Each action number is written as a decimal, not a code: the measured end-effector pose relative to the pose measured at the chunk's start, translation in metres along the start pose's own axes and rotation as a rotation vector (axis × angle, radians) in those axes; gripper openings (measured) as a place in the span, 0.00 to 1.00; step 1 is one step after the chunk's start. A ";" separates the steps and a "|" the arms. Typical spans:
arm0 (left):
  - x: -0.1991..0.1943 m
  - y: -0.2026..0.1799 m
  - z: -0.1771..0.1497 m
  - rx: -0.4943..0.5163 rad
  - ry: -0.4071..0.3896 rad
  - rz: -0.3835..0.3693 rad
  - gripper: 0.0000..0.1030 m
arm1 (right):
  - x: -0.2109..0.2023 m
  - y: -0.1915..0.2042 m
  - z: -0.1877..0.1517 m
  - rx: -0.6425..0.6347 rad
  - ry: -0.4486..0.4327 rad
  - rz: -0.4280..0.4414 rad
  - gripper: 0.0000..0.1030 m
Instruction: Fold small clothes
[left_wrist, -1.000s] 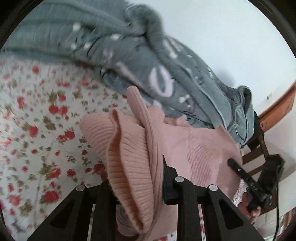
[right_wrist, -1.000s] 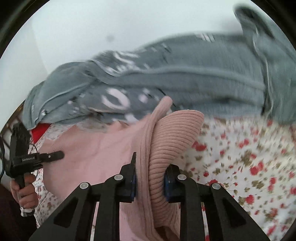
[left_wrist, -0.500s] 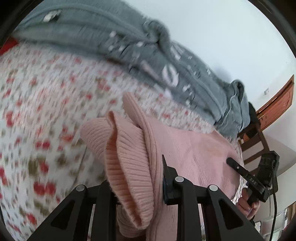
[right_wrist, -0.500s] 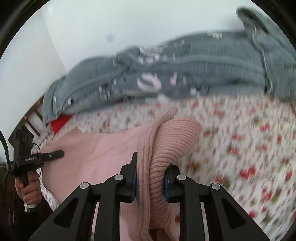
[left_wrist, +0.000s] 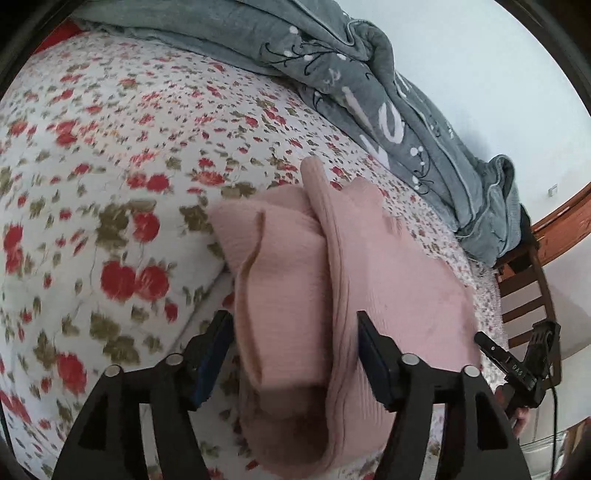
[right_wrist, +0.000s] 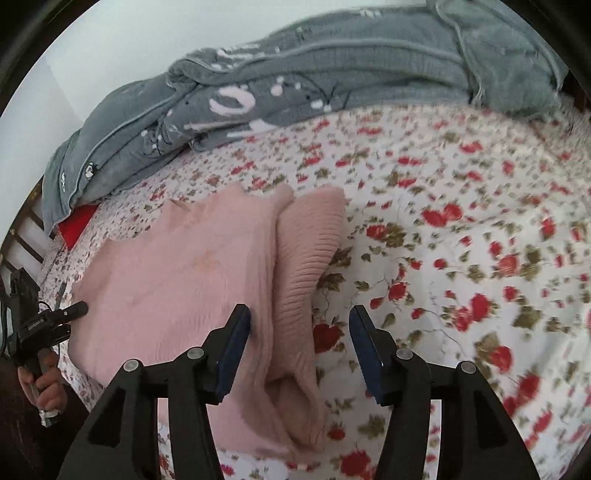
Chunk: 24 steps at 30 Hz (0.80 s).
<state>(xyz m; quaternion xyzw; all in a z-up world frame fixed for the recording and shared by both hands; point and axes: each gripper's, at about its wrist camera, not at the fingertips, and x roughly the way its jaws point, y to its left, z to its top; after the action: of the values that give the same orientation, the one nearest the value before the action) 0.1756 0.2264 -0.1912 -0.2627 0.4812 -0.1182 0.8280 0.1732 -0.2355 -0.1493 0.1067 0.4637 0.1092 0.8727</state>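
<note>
Opening, both claws, left (left_wrist: 295, 354) and right (right_wrist: 299, 349), straddle unpinched ribbed pink knit (left_wrist: 295, 280) on floral sheet (left_wrist: 110, 166)

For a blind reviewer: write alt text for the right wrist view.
A pink knitted garment lies folded on a floral bedsheet, its ribbed edge between the right gripper's opening jaws, no longer pinched. A rumpled grey blanket runs along the far side, and the left gripper, held in a hand, shows at the left edge.

Left gripper (left_wrist: 295, 354), right gripper (right_wrist: 299, 343) — both angled down, jaws opening.
</note>
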 end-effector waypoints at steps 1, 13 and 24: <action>-0.001 0.003 -0.003 -0.006 0.003 -0.015 0.66 | -0.006 0.005 -0.003 -0.022 -0.027 -0.013 0.53; -0.007 0.019 -0.054 -0.036 0.001 -0.172 0.72 | -0.009 0.103 -0.042 -0.310 -0.182 0.091 0.53; -0.004 0.026 -0.070 -0.108 -0.030 -0.270 0.74 | 0.051 0.135 -0.047 -0.351 -0.084 0.014 0.50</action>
<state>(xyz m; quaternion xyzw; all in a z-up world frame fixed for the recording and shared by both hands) 0.1118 0.2272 -0.2302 -0.3708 0.4346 -0.1986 0.7963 0.1497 -0.0882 -0.1756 -0.0395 0.4001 0.1900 0.8957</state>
